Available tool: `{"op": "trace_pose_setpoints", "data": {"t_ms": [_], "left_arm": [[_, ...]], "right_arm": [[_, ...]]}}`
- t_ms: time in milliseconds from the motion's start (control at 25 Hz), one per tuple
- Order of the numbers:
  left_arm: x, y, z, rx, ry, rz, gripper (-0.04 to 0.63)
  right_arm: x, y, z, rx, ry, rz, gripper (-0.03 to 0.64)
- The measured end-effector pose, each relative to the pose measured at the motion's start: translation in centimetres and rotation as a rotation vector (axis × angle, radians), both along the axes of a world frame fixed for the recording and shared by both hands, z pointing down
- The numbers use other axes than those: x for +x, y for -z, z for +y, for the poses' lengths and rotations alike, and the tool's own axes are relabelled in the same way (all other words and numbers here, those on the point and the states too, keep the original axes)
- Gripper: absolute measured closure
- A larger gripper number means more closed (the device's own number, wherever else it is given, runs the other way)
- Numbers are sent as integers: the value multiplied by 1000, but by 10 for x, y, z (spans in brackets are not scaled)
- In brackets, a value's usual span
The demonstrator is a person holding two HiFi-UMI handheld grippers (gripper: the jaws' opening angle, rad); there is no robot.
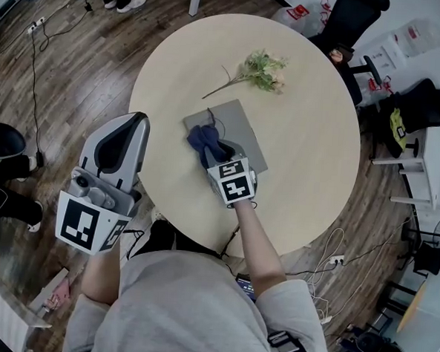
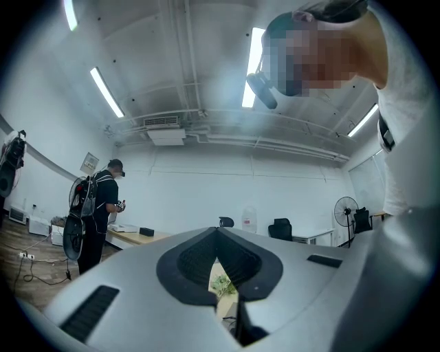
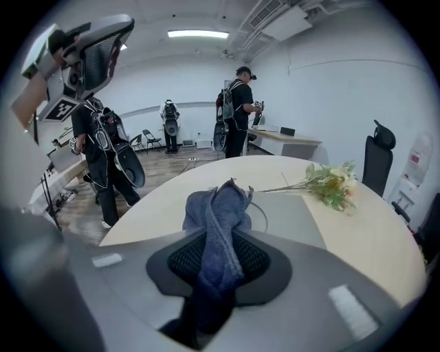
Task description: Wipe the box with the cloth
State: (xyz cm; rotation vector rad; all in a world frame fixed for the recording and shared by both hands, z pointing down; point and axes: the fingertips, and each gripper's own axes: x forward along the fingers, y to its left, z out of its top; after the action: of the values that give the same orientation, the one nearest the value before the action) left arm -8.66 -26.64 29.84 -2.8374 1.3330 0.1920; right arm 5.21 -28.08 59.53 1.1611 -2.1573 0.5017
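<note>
The box [image 1: 241,128] is flat, grey and rectangular. It lies on the round tabletop [image 1: 310,162], near its middle and towards the near edge, turned at an angle. Only its top face shows; its inside does not show.

The cloth [image 1: 203,141] is dark blue and bunched into folds. It rests on the near left part of the box, touching the top face. In the right gripper view the cloth [image 3: 218,227] stands between the pads and spills out past their tips onto the box [image 3: 289,223].

The right tool [image 1: 212,153] is closed on the cloth, at the near edge of the box.

The left tool [image 1: 138,122] is off the left edge of the tabletop. In its own view the left tool [image 2: 218,237] has its jaw tips together with nothing between them.

A bunch of flowers [image 1: 262,70] lies on the tabletop beyond the box, apart from it.
</note>
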Motion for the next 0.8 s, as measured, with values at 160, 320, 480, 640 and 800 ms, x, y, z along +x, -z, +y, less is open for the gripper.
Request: {"op": "trace_pose_setpoints", "data": {"t_ms": [160,320,480,640,800], "left_arm": [[1,2,0,0,0,4,588],[5,3,0,2,-5,2,588],[10,2,0,1,-12,-1,588],[13,1,0,2,-16,-3,588],[17,2,-2,2,-25,-6,588]], "right_arm": [[32,-3,-10,15,-50,25,514],[56,-3,-17,17,-76,32,514],[75,-3,-23,33,-94,64,514],[102,-5,-31,36,-142,90,515],[129,-5,-39,34,-194,106,515]]}}
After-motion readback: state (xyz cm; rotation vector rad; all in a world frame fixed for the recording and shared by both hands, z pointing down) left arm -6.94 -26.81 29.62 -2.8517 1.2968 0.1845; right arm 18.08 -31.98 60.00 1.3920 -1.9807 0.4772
